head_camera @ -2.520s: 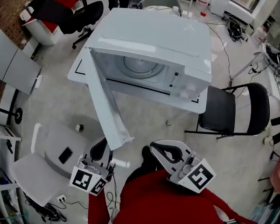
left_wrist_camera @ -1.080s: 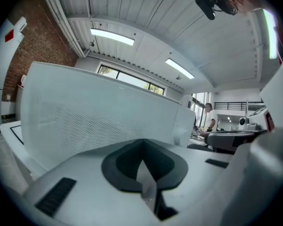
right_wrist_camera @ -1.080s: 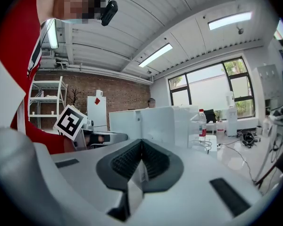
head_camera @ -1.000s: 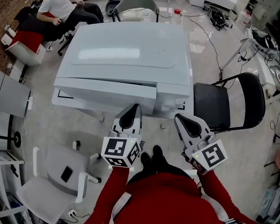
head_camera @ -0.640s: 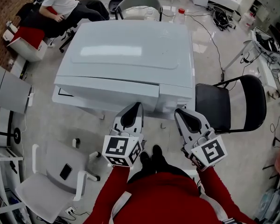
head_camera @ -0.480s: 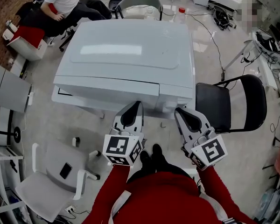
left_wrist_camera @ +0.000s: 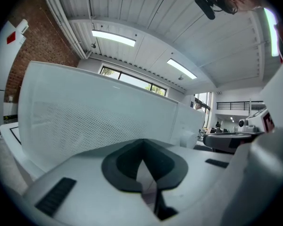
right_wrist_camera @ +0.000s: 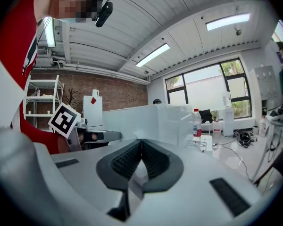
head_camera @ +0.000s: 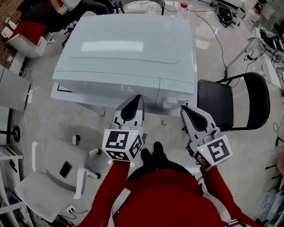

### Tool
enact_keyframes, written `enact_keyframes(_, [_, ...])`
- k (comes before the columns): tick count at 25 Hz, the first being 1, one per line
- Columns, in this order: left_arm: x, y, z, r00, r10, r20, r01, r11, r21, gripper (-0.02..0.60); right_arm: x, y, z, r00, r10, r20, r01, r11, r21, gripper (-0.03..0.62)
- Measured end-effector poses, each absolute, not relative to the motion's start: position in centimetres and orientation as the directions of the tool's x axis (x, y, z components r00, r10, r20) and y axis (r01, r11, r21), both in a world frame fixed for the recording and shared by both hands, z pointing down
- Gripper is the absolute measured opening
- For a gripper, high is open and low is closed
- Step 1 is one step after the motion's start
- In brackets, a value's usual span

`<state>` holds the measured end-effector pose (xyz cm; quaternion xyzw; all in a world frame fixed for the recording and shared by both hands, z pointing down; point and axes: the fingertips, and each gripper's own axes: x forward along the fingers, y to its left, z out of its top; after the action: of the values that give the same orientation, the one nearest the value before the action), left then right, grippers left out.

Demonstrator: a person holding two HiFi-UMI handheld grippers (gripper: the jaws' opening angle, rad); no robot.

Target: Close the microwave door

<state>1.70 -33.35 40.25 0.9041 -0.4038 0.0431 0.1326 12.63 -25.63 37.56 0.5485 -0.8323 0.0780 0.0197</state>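
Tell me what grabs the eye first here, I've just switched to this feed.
The big white microwave fills the head view's upper middle, its door looking shut flush. Just below its front edge, the left tongs and right tongs point at it, both shut and empty. A black chair stands right of the microwave.

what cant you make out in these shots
Head view: the microwave covers most of the table under it.
Head view: the door is seen edge-on from above; latch unreadable.
Left gripper view: the left hand-held gripper blocks the door's lower part.
Head view: the dark item on the chair is too small to name.
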Motion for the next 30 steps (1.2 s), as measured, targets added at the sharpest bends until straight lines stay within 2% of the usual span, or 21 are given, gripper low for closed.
enact_keyframes(3, [1.5,-32.9,40.2,0.682,-0.706,0.189,-0.731,-0.655,0.191,0.005,13.2,-24.6,38.4,-0.394,-0.906,0.153,-0.917,0.376,-0.131,0.014])
enact_keyframes(7, [-0.4,-30.9,39.2,0.686,-0.708,0.165,-0.726,-0.658,0.199,0.005,11.5,-23.7,36.8,-0.478,-0.876,0.07,-0.874,0.465,-0.142,0.014])
enact_keyframes(9, [-1.7,-29.5,38.5,0.685,-0.715,0.14,-0.727,-0.66,0.19,0.005,10.8,-23.2,37.0,-0.509,-0.857,0.083,-0.856,0.493,-0.155,0.014])
enact_keyframes(17, [-5.7,-24.3,36.4,0.629,-0.775,0.068,-0.778,-0.625,0.065,0.005,9.3,-22.3,37.1,-0.57,-0.818,0.079,-0.817,0.553,-0.166,0.012])
enact_keyframes(30, [-7.9,-22.8,36.6,0.546,-0.836,0.052,-0.837,-0.541,0.075,0.005,9.5,-22.1,37.1,-0.557,-0.828,0.059,-0.827,0.546,-0.134,0.012])
